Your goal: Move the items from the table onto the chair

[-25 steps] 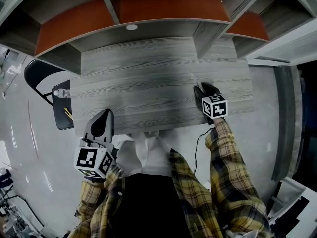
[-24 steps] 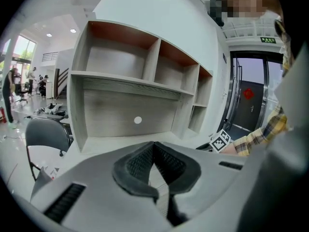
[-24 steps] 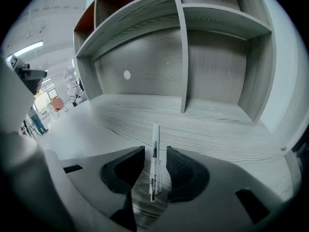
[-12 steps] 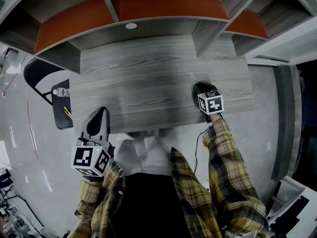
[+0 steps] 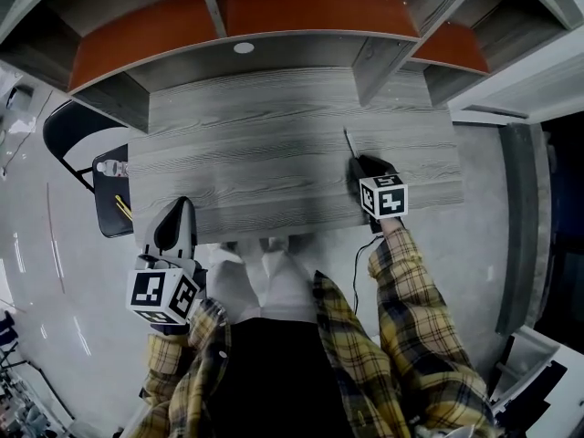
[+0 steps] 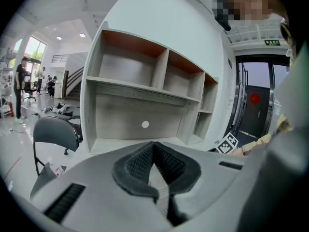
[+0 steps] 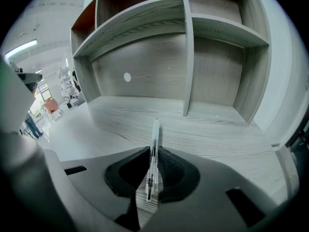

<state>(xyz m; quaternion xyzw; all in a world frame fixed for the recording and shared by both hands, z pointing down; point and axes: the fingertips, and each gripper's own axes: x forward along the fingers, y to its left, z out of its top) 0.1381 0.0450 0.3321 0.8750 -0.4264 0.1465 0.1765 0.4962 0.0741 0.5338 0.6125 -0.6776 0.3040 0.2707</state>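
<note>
Pen [image 7: 154,134] is clamped in the just-closing right gripper [image 5: 358,164] near the table's [image 5: 274,135] front right edge; the left gripper [image 6: 153,149], jaws together and empty, is held at the front left corner.

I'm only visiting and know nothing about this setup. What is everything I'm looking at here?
desk: one, grey wood grain, centre.
shelf unit: one, grey with orange-brown back panels, along the desk's far side.
chair: one, black, left of the desk.
pale item: one, on the chair seat, too small to name.
yellow item: one, thin, on the chair seat.
pen: one, clear with a dark core, over the desk's right part.
left gripper: one, grey with black pads, shut, empty.
right gripper: one, same colours, jaws have just been closing, pen clamped between them.
sleeves: two, yellow plaid, bottom.
</note>
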